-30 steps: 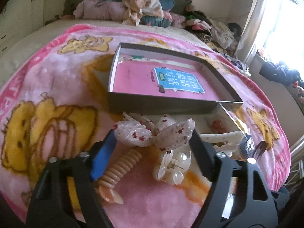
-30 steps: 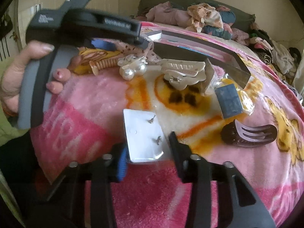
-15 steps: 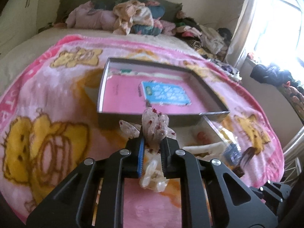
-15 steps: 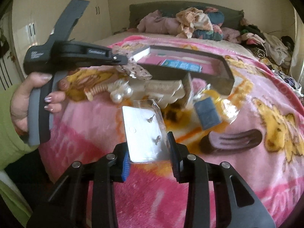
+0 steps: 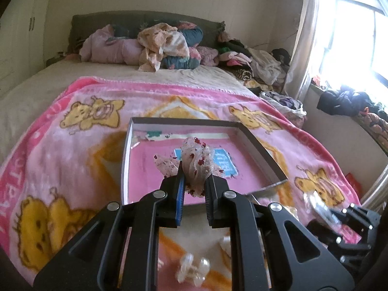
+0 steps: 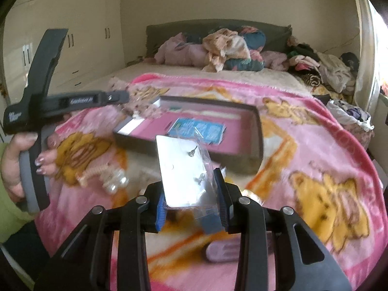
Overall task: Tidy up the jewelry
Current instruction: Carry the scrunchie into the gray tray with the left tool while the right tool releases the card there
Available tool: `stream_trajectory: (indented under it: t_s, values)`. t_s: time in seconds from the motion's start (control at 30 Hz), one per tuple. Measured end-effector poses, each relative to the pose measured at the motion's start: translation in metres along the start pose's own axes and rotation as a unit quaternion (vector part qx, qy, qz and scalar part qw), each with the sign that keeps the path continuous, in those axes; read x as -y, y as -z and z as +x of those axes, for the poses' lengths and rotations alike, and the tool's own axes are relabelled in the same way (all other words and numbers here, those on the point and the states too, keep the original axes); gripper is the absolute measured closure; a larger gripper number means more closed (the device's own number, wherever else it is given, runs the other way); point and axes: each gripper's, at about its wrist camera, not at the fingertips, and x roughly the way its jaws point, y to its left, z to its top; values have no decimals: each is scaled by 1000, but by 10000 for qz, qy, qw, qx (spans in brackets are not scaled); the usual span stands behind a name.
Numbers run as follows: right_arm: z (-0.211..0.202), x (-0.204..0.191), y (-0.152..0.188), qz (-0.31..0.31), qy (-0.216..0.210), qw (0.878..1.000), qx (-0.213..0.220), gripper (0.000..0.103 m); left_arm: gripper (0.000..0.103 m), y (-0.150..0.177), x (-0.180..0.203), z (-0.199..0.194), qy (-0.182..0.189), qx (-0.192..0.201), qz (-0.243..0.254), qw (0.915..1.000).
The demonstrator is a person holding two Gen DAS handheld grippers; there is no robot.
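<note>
My left gripper (image 5: 193,178) is shut on a sheer bow hair clip with red specks (image 5: 195,161) and holds it in the air over the near edge of a shallow grey box with a pink floor (image 5: 264,156). My right gripper (image 6: 191,194) is shut on a white earring card in a clear sleeve (image 6: 180,169), lifted above the blanket in front of the same box (image 6: 257,131). The left gripper (image 6: 72,101) also shows at the left of the right wrist view, held by a hand.
A pearl clip (image 5: 192,268) lies on the pink bear blanket (image 5: 60,160) below my left gripper. A ridged beige clip (image 6: 93,172) and a pearl clip (image 6: 116,181) lie at left. A dark claw clip (image 6: 228,252) lies blurred below. Clothes are piled at the headboard (image 5: 155,43).
My left gripper closed on the bow clip and lifted it toward the box. My right gripper closed on the earring card and raised it off the blanket.
</note>
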Motion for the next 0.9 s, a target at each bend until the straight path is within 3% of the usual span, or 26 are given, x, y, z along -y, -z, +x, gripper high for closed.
stream_trajectory:
  t_s: [0.3, 0.9]
  values:
    - [31, 23, -26, 122, 163, 9998, 71, 70, 95, -7, -6, 30, -205, -128, -51, 9997]
    - [120, 66, -41, 517, 459, 9958, -604, 70, 95, 0, -16, 77, -345, -488, -13, 9982]
